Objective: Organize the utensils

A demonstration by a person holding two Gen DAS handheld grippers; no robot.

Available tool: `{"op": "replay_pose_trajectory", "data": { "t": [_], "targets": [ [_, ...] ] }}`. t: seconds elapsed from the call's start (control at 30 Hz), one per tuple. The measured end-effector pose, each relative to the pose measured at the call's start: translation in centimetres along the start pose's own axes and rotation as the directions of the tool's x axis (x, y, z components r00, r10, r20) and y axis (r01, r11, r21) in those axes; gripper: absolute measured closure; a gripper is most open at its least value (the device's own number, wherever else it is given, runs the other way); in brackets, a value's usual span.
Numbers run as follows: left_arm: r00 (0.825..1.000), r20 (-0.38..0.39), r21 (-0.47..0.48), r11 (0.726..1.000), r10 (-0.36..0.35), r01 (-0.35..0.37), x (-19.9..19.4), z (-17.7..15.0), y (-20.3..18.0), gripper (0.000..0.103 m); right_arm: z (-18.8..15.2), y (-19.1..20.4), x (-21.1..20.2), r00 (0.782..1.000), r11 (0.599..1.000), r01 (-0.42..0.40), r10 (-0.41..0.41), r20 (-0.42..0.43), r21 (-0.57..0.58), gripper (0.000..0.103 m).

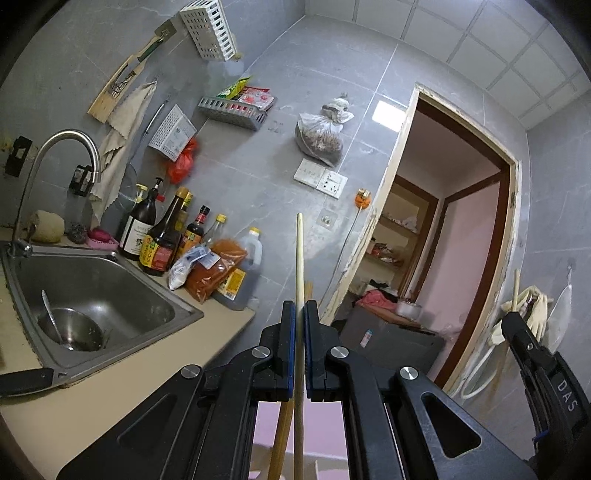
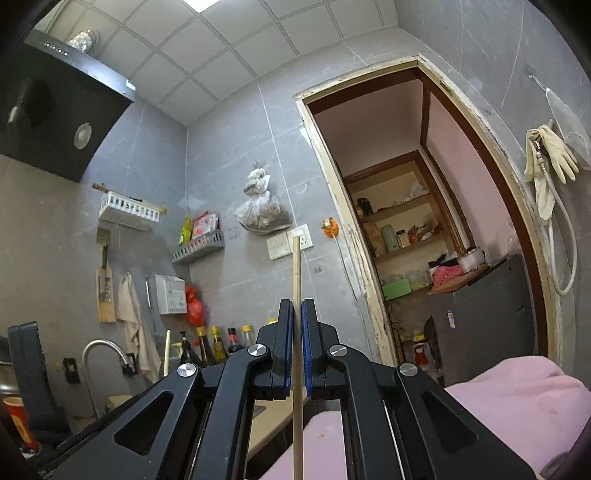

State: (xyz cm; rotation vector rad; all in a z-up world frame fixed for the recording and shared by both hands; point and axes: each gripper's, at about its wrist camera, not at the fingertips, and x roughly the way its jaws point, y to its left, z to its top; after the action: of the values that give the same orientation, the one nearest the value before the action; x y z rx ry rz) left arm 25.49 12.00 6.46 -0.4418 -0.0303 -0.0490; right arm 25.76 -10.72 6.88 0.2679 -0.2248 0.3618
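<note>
My left gripper (image 1: pixel 299 314) is shut on a pale wooden chopstick (image 1: pixel 299 258) that points up past its fingertips; a second, darker chopstick (image 1: pixel 280 439) shows below the jaws. My right gripper (image 2: pixel 297 314) is shut on another wooden chopstick (image 2: pixel 296 269), also pointing up. The right gripper shows at the right edge of the left wrist view (image 1: pixel 532 354). A white slotted utensil basket (image 1: pixel 208 29) hangs high on the grey tiled wall; it also shows in the right wrist view (image 2: pixel 127 210) with sticks lying in it. Both grippers are held in the air, away from the counter.
A steel sink (image 1: pixel 110 273) with a bowl and spoon (image 1: pixel 70 328) is at the left, with a faucet (image 1: pixel 66 151) and several sauce bottles (image 1: pixel 162 232) behind it. A grey wall rack (image 1: pixel 232 110), a hanging bag (image 1: pixel 321 136) and an open doorway (image 1: pixel 443 240) are ahead. A range hood (image 2: pixel 55 110) is upper left.
</note>
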Motion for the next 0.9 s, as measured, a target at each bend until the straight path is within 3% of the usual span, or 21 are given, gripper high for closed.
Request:
{"op": "replay_pose_trajectory", "data": {
  "t": [0.43,0.6,0.7,0.9],
  "targets": [
    [0.993,-0.119,0.033,0.999,0.006,-0.002,-0.5,-1.6,0.3,0.100,-1.0,0.3,0.1,0.989,0.998,-0.036,0.029,-0.144,-0.049,0.099],
    [0.991,-0.134,0.057,0.998,0.006,0.002,-1.1,-1.8,-0.1,0.081,-0.6,0.2,-0.3,0.981,0.996,-0.052,0.038,-0.190,-0.069,0.098],
    [0.988,-0.151,0.047,0.999,-0.011,0.019,-1.5,-1.5,-0.4,0.078,0.2,-0.1,-0.8,0.980,0.996,-0.055,0.040,-0.195,-0.072,0.095],
    [0.985,-0.166,0.050,0.998,-0.038,0.047,-2.7,-0.6,-1.8,0.066,2.2,-0.9,-2.6,0.983,0.994,-0.059,0.042,-0.180,-0.087,0.079]
  ]
}}
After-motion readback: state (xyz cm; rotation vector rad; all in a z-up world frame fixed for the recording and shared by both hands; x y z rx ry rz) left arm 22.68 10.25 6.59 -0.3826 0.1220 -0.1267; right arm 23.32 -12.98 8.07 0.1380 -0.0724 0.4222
